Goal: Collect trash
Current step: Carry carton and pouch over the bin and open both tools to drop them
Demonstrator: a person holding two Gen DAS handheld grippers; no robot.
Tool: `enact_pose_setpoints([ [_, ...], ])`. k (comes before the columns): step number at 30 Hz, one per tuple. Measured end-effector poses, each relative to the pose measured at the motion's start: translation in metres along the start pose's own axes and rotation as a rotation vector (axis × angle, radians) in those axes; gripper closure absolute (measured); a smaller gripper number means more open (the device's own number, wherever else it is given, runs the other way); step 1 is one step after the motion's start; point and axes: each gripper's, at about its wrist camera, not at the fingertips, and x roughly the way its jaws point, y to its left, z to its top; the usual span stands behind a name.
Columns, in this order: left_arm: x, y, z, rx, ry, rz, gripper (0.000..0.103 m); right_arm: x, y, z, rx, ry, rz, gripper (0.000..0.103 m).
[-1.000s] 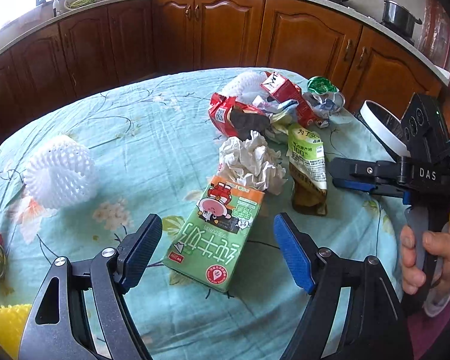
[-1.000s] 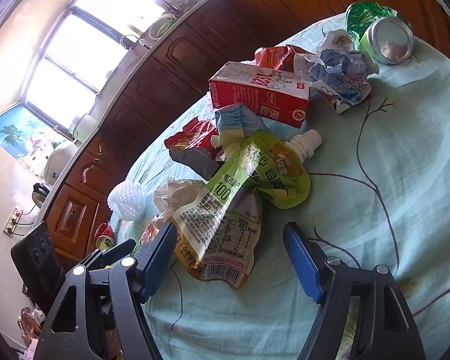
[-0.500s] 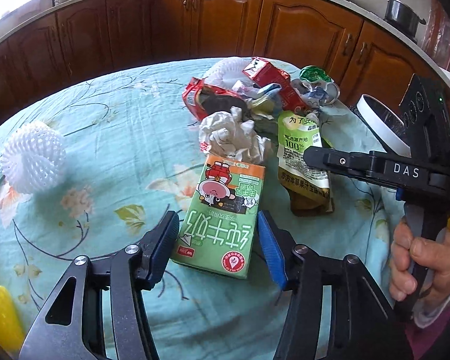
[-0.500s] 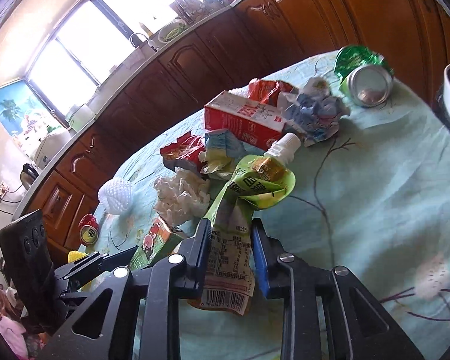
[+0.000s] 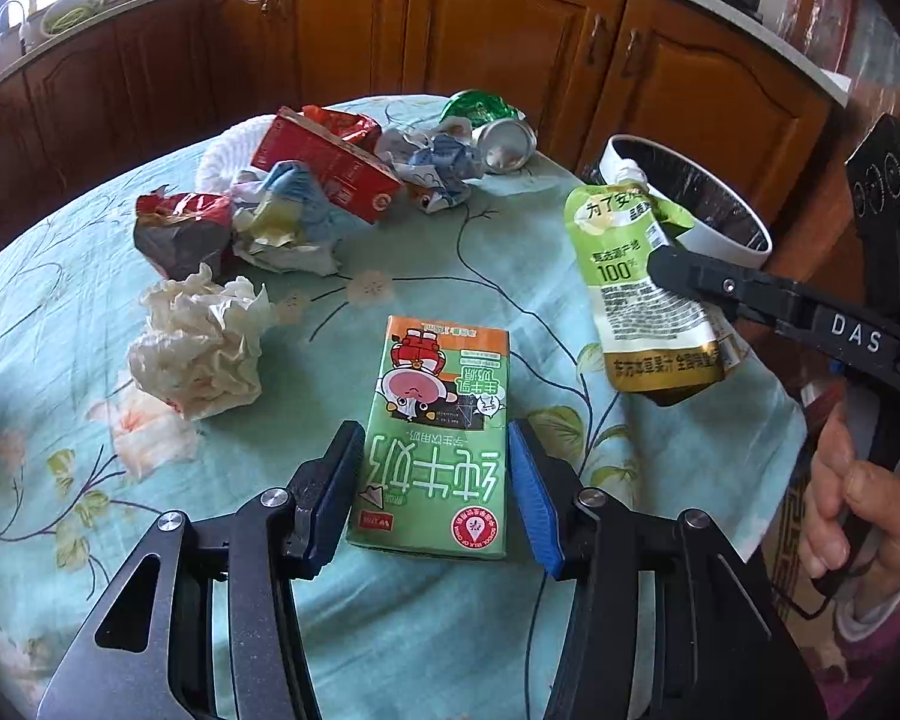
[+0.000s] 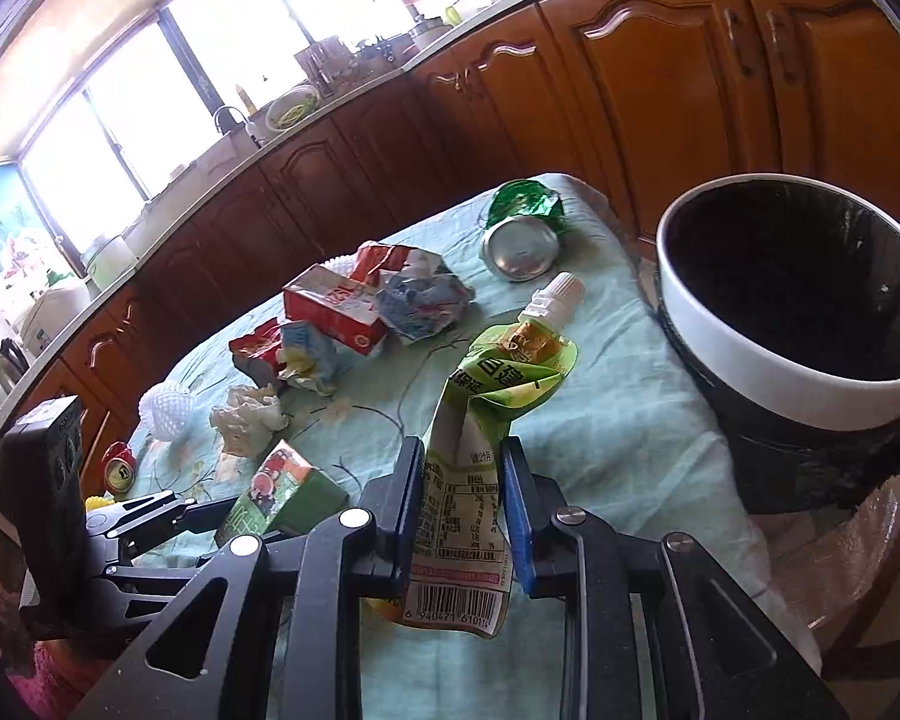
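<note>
My left gripper (image 5: 435, 495) is shut on a green milk carton (image 5: 437, 429), which looks lifted off the teal flowered tablecloth (image 5: 390, 240). My right gripper (image 6: 461, 480) is shut on a green spouted juice pouch (image 6: 492, 396) and holds it in the air, near the white-rimmed black bin (image 6: 804, 300). The pouch (image 5: 642, 294) and bin (image 5: 690, 204) also show at the right in the left wrist view.
On the table lie a crumpled white paper ball (image 5: 198, 342), a red carton (image 5: 330, 165), red and blue wrappers (image 5: 180, 228), crushed paper (image 5: 438, 168), a silver can (image 5: 504, 141) and a white foam net (image 6: 165, 414). Wooden cabinets (image 5: 510, 30) stand behind.
Both grippers have closed, the left on the milk carton and the right on the juice pouch. The right one has lifted the pouch and carried it toward the bin.
</note>
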Motion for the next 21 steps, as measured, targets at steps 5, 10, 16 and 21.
enact_pose_setpoints([
  [5,0.015,-0.006,-0.002,0.036,0.038,0.029,0.057,-0.008,-0.006,0.001,0.014,-0.027,0.007,0.077],
  [10,0.013,-0.002,0.005,-0.027,0.016,-0.016,0.057,-0.023,-0.01,0.008,-0.008,-0.078,-0.02,0.077],
  [16,0.012,-0.02,0.035,-0.085,-0.046,-0.087,0.057,-0.047,-0.031,0.024,-0.004,-0.148,-0.081,0.077],
  [21,0.017,-0.054,0.065,-0.055,-0.087,-0.127,0.057,-0.062,-0.058,0.039,0.015,-0.191,-0.151,0.077],
])
